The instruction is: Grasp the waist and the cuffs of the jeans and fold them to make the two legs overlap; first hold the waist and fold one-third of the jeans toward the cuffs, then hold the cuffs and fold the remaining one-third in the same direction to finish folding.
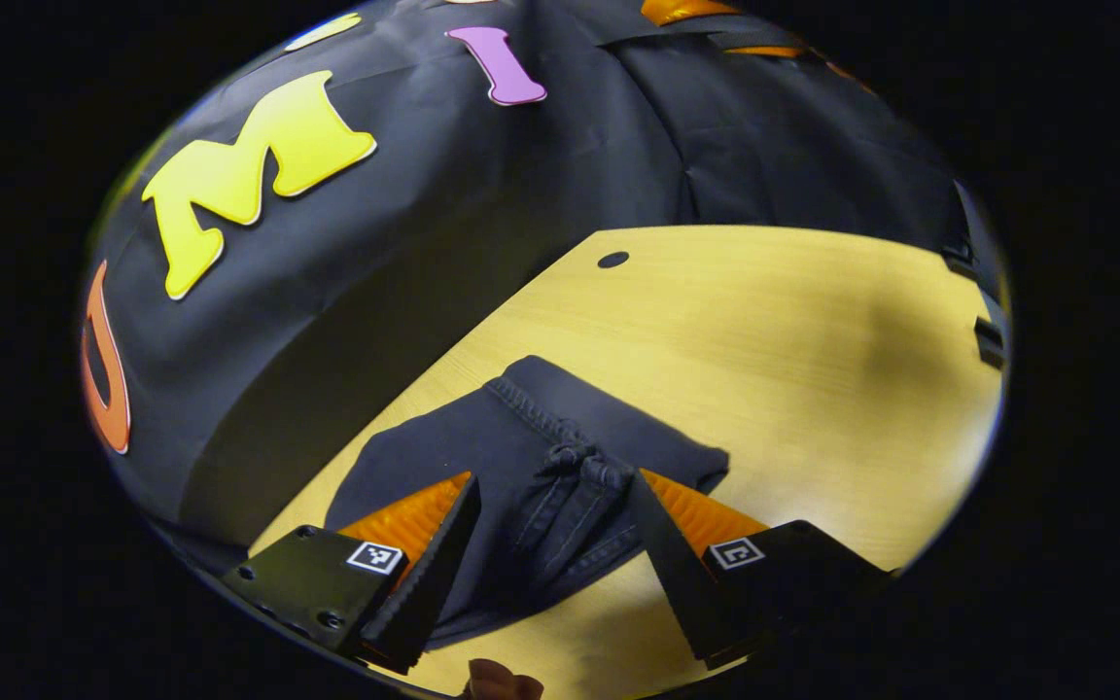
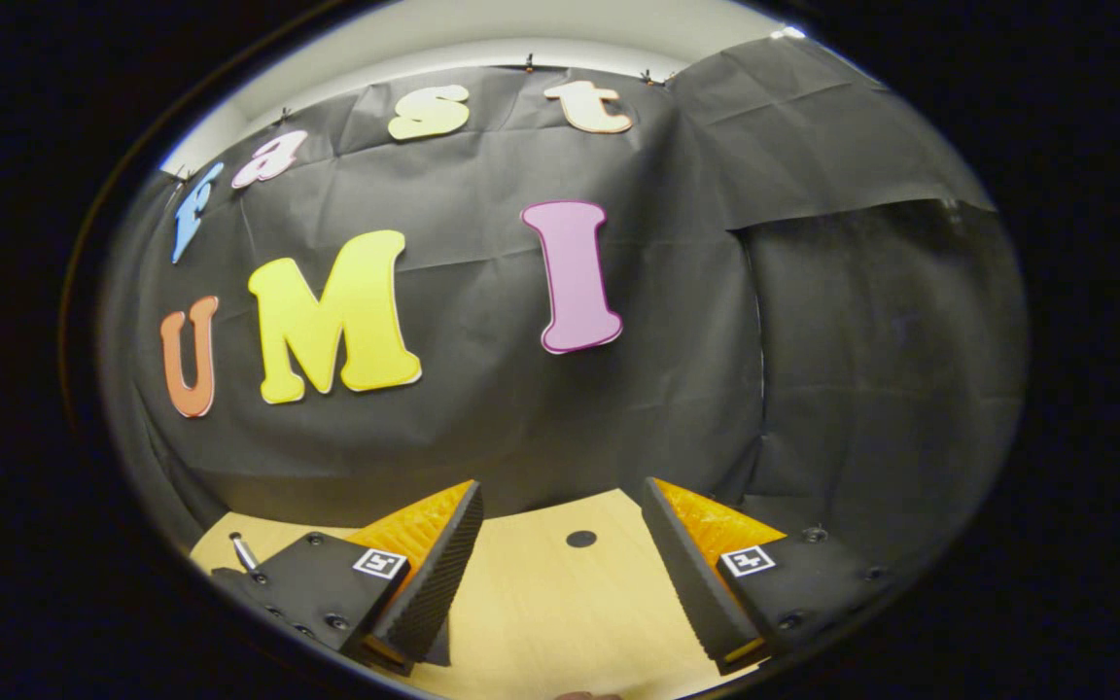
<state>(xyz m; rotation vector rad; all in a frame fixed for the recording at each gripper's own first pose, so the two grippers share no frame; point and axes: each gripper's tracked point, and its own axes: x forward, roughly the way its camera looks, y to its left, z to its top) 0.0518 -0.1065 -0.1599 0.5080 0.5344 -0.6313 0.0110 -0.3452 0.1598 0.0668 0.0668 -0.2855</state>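
Jeans of dark navy denim [image 1: 521,467] lie folded into a compact bundle on the pale wooden surface [image 1: 764,331], and in the left gripper view we see them directly ahead of our left gripper [image 1: 552,486]. Its two fingers [image 1: 434,554] are spread wide apart and press on nothing; the bundle lies in the gap between them, though we cannot tell whether they touch the cloth or stand above it. A stitched hem or band bunches up in the middle of the bundle, and the top layer shows seam lines running toward us. Nearest the camera, at the bottom edge, something small and brownish [image 1: 505,681] pokes in; we cannot tell what it is. Beyond the jeans the surface runs bare to a small dark round hole [image 1: 612,260] near its far edge, and the black cloth wall [image 1: 482,224] hangs behind it.

In the right gripper view our right gripper [image 2: 562,496] is likewise released, fingers [image 2: 438,564] wide apart, with bare wood and the same kind of round hole [image 2: 580,538] between them. Farther off, the black wall [image 2: 813,321] rises.
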